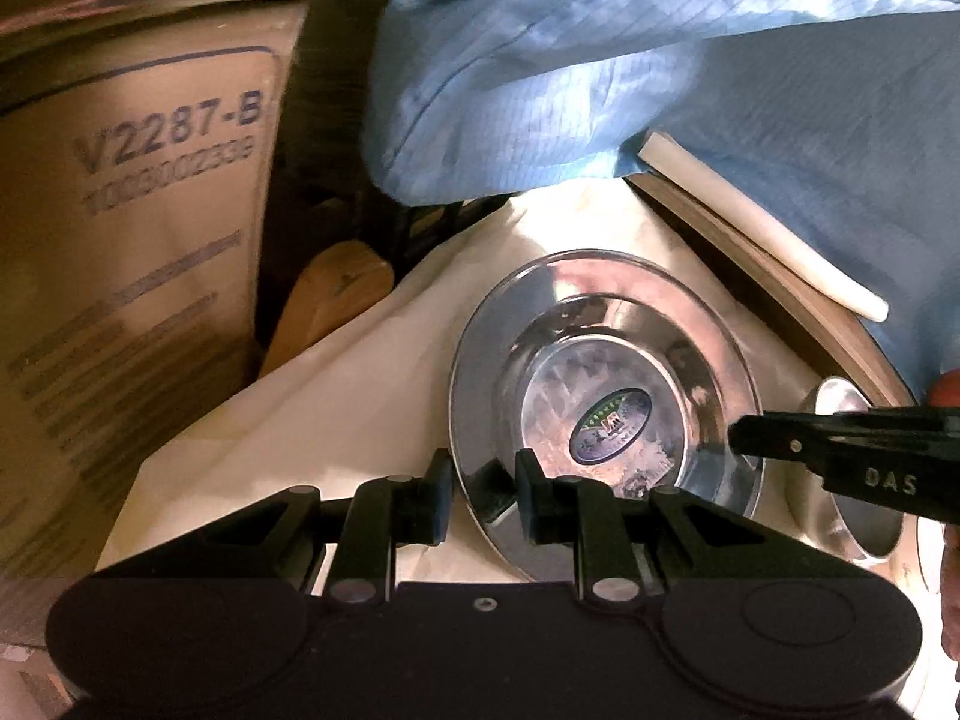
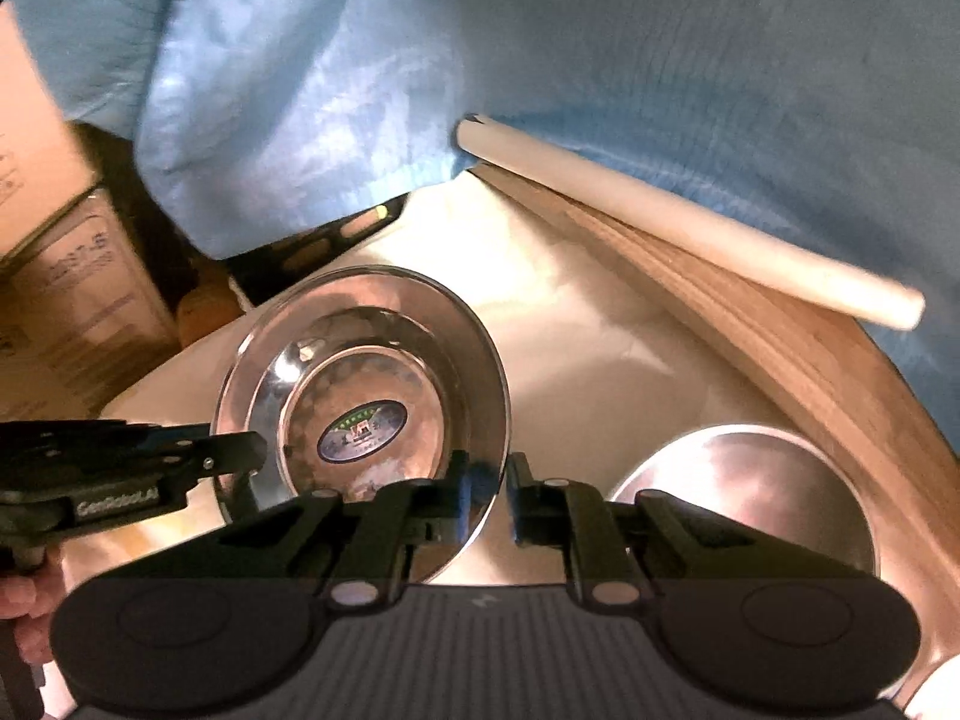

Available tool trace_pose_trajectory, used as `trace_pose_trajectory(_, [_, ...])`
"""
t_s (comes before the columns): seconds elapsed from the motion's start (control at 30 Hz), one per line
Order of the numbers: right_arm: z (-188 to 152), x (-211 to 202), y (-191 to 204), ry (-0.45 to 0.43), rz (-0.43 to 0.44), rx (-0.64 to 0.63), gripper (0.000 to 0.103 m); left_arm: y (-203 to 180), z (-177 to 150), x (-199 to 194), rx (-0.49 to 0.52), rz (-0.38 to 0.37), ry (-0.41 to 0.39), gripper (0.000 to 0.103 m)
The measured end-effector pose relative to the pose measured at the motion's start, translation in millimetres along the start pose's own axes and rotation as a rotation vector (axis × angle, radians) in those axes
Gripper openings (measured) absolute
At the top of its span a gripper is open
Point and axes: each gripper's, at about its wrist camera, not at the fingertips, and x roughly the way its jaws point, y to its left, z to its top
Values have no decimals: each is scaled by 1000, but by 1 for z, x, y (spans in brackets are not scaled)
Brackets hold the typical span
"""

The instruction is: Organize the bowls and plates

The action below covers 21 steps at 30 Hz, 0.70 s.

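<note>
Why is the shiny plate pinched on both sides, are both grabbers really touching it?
Touching. In the left wrist view the left gripper straddles the shiny plate rim, pads against it. In the right wrist view the right gripper pinches the opposite rim.

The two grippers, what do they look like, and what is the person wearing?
Both are black plastic: the left gripper and right gripper each have two blocky fingers on hinged links with silver pins, above a wide base with round caps. White lettering marks their sides. The person wears a light blue garment.
</note>
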Motion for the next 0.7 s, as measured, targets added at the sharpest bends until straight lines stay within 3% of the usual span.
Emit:
trace_pose_trajectory(0.33, [-32, -33, 2, -58, 16, 37, 13, -5, -11, -18, 10, -12, -25, 22])
trace_pose_trajectory(0.7, [-67, -79, -9, -130, 2, 93, 13, -34, -26, -45, 87, -52, -57, 22])
